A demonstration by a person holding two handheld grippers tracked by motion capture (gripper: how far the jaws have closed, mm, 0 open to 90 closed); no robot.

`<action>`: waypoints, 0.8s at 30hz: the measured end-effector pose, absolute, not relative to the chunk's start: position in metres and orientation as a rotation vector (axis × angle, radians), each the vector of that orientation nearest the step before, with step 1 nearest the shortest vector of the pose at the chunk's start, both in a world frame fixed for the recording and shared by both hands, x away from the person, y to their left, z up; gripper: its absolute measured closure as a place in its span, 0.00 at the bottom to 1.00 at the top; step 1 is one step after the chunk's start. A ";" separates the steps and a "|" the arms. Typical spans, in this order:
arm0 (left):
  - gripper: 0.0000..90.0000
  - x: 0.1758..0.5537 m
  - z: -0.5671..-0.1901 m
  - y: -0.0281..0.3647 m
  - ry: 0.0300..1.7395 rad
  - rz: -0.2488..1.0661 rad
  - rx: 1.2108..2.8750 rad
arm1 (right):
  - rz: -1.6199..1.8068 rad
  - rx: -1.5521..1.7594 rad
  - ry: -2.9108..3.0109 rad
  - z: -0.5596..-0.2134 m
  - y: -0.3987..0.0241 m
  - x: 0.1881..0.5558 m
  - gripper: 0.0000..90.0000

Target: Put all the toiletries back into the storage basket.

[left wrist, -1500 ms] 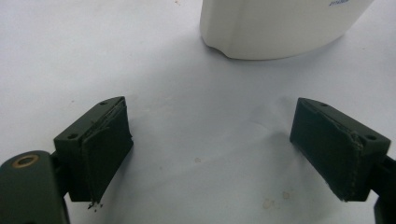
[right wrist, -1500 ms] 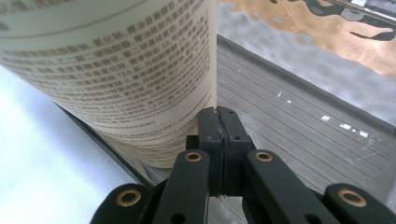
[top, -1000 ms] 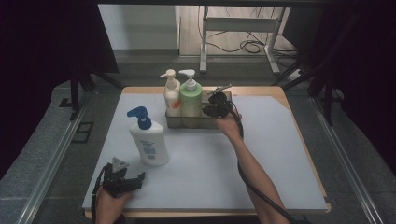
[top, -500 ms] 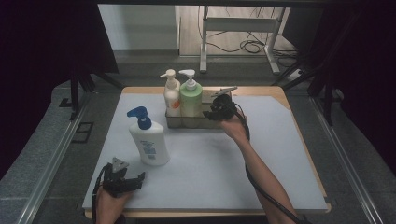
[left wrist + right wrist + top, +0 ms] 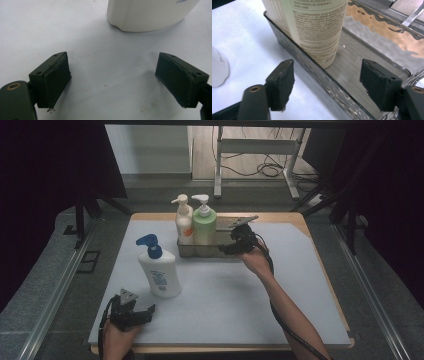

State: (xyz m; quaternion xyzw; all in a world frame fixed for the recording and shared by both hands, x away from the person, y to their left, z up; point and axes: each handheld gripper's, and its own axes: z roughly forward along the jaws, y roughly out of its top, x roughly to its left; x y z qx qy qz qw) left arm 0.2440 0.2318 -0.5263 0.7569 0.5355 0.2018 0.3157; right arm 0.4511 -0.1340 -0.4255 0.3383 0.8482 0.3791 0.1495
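We are holding our right gripper at the metal tray, fingers spread

Its fingers have just been opening and are gripping nothing; in the right gripper view they are straddling the tray's near wall beside the green pump bottle, standing in the tray next to the cream pump bottle. Our left gripper is resting at the table's near edge, fingers wide apart and empty, near the white bottle with the blue pump
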 end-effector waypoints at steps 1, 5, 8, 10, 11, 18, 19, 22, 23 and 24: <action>0.13 0.244 -0.526 0.232 1.411 0.531 1.994 | 1.094 0.970 2.438 -0.425 -0.135 0.449 0.28; 0.13 0.244 -0.526 0.232 1.410 0.531 1.994 | 1.102 0.961 2.436 -0.423 -0.138 0.443 0.22; 0.13 0.244 -0.526 0.232 1.410 0.531 1.994 | 1.104 0.943 2.439 -0.423 -0.140 0.438 0.17; 0.13 0.244 -0.526 0.232 1.410 0.532 1.994 | 1.103 0.943 2.438 -0.422 -0.140 0.436 0.17; 0.13 0.244 -0.526 0.232 1.410 0.532 1.994 | 1.098 0.934 2.438 -0.422 -0.142 0.433 0.15; 0.13 0.244 -0.526 0.232 1.410 0.531 1.994 | 1.104 0.887 2.458 -0.421 -0.145 0.420 0.13; 0.13 0.244 -0.526 0.232 1.410 0.532 1.994 | 1.105 0.876 2.461 -0.420 -0.146 0.415 0.09; 0.13 0.244 -0.526 0.232 1.410 0.532 1.994 | 1.097 0.856 2.472 -0.420 -0.148 0.408 0.04; 0.13 0.244 -0.526 0.232 1.410 0.532 1.994 | 1.090 0.847 2.474 -0.420 -0.148 0.406 0.03; 0.13 0.244 -0.526 0.232 1.410 0.532 1.994 | 1.084 0.835 2.472 -0.420 -0.149 0.404 0.02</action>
